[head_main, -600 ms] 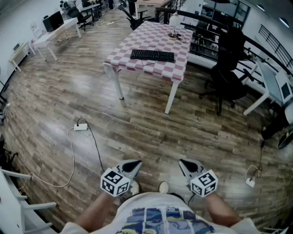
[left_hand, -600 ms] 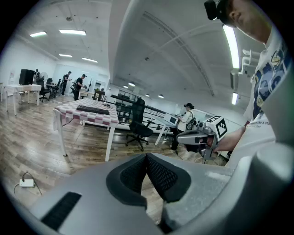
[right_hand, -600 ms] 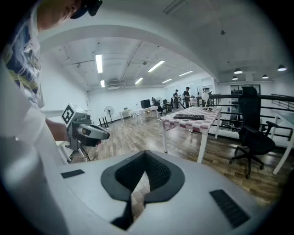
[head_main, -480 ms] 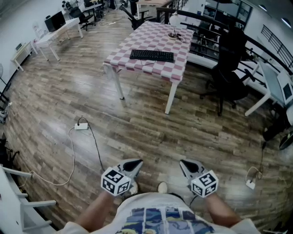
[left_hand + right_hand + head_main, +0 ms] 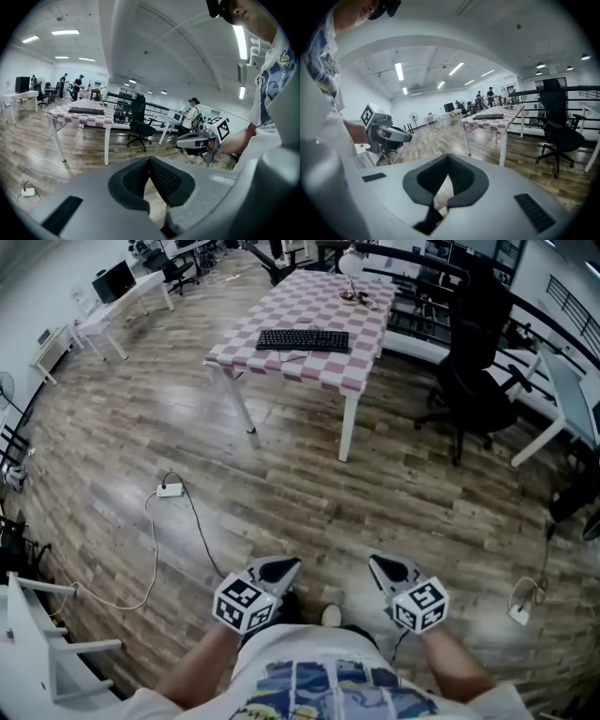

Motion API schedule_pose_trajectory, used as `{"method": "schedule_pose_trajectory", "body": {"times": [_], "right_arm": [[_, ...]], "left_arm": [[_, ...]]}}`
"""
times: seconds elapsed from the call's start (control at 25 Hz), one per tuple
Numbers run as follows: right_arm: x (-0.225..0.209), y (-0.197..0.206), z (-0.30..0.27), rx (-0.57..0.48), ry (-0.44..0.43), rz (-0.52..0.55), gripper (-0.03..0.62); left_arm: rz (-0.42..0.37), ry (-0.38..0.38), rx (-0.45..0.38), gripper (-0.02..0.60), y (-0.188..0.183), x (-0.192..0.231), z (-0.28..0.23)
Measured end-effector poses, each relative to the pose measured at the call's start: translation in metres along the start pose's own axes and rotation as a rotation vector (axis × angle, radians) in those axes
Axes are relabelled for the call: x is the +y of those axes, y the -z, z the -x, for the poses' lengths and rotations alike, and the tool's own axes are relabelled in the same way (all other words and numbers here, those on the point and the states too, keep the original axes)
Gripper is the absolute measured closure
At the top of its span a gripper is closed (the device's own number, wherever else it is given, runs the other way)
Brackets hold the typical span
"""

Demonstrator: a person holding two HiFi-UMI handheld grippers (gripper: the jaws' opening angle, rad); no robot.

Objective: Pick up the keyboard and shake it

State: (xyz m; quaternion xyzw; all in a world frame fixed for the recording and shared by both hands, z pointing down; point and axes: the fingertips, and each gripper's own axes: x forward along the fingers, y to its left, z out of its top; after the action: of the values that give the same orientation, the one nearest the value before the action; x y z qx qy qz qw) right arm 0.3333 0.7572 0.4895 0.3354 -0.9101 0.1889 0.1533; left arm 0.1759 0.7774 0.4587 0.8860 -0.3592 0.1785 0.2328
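A black keyboard (image 5: 302,338) lies on a table with a pink-and-white checked cloth (image 5: 356,371), far ahead across the wooden floor. The keyboard (image 5: 86,110) shows small and distant in the left gripper view, and the keyboard (image 5: 488,116) shows the same way in the right gripper view. My left gripper (image 5: 283,567) and right gripper (image 5: 382,565) hang low in front of the person's body, side by side, well short of the table. Both are shut with nothing between their jaws.
A black office chair (image 5: 473,381) stands right of the table. A white power strip (image 5: 170,490) with a cable lies on the floor at left. White desks (image 5: 112,301) line the far left, a white frame (image 5: 42,643) sits at near left, and a plug (image 5: 518,614) lies at right.
The view has shifted forward a little: the table and keyboard sit slightly higher and further left in the head view. Both grippers stay shut in front of the body.
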Motion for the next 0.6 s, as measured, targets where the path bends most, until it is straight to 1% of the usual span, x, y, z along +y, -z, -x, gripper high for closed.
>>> {"method": "schedule_pose_trajectory", "body": {"times": [0.2,0.28,0.44,0.6], "right_arm": [[-0.031,-0.009,-0.026,0.002,0.017,-0.013,0.583],[-0.045,-0.016,-0.041,0.009,0.036,-0.013,0.555],[-0.069,-0.044,-0.088,0.015,0.067,-0.012,0.524],[-0.094,-0.087,-0.144,0.03,0.09,0.008,0.52]], "left_arm": [[0.029,0.009,-0.02,0.577,-0.02,0.034,-0.029],[0.031,0.023,-0.033,0.577,-0.03,0.055,-0.043],[0.03,0.04,-0.052,0.577,-0.058,0.115,-0.063],[0.026,0.07,-0.059,0.557,-0.094,0.177,-0.078]]}}
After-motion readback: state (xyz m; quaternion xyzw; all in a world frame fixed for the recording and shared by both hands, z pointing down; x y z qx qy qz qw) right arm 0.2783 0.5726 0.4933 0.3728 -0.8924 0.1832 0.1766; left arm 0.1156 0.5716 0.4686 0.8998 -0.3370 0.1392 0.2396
